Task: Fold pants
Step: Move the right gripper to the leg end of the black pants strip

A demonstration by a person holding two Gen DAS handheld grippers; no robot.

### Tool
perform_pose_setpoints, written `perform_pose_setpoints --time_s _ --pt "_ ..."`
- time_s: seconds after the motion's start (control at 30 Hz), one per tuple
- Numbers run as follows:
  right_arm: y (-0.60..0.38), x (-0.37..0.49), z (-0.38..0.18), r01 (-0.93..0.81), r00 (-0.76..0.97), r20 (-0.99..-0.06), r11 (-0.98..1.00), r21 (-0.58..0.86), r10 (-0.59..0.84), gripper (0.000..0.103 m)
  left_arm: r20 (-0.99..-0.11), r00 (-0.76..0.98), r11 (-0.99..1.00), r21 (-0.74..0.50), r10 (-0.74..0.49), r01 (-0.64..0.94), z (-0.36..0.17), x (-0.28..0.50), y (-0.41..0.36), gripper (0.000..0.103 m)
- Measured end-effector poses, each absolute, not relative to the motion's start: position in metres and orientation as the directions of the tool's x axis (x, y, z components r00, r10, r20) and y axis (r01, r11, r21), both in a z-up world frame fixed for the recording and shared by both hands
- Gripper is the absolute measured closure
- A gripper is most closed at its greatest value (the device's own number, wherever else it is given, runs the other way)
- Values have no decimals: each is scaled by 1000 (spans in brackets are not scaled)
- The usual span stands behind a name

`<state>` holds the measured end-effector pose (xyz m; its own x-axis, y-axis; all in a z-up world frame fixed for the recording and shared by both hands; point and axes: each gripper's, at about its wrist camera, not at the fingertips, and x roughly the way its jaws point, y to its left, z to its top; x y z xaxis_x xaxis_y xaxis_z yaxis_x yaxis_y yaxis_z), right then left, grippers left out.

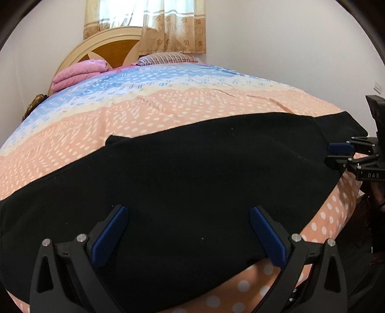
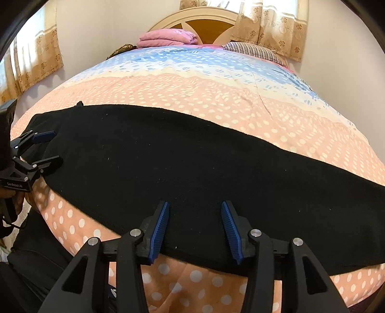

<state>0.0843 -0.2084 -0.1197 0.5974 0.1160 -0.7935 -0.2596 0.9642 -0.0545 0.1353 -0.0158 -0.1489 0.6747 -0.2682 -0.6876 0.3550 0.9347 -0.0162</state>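
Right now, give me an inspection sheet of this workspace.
Surface: bed under a dotted peach and blue cover, lightly creased.
Job's things: black pants lying flat in a long band across the near edge.
Clutter: folded pink blanket, striped pillow at the headboard.
Grippers: left gripper open above the pants; right gripper open, nothing pinched.
Cables: nothing seen.
Surroundings: beige curtains, white wall.

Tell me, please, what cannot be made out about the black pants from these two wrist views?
- Black pants: waistband, legs and existing folds unreadable; the dark fabric shows no detail in either view.
- Left view: the pants' left end is cut off by the frame edge.
- Right view: the right end runs out of frame; the right hand-held gripper covers part of the near hem.
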Motion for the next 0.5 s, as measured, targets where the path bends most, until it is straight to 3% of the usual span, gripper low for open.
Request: perform_pose_setpoints --time_s 0.37,0.5 --pt "-218 76 -117 -271 609 -782 962 -45 135 52 -648 719 947 -12 -251 320 -145 126 -13 0" --pt "-241 62 -101 -216 659 -745 975 -60 100 52 -584 761 951 -63 -282 304 -128 121 -4 0"
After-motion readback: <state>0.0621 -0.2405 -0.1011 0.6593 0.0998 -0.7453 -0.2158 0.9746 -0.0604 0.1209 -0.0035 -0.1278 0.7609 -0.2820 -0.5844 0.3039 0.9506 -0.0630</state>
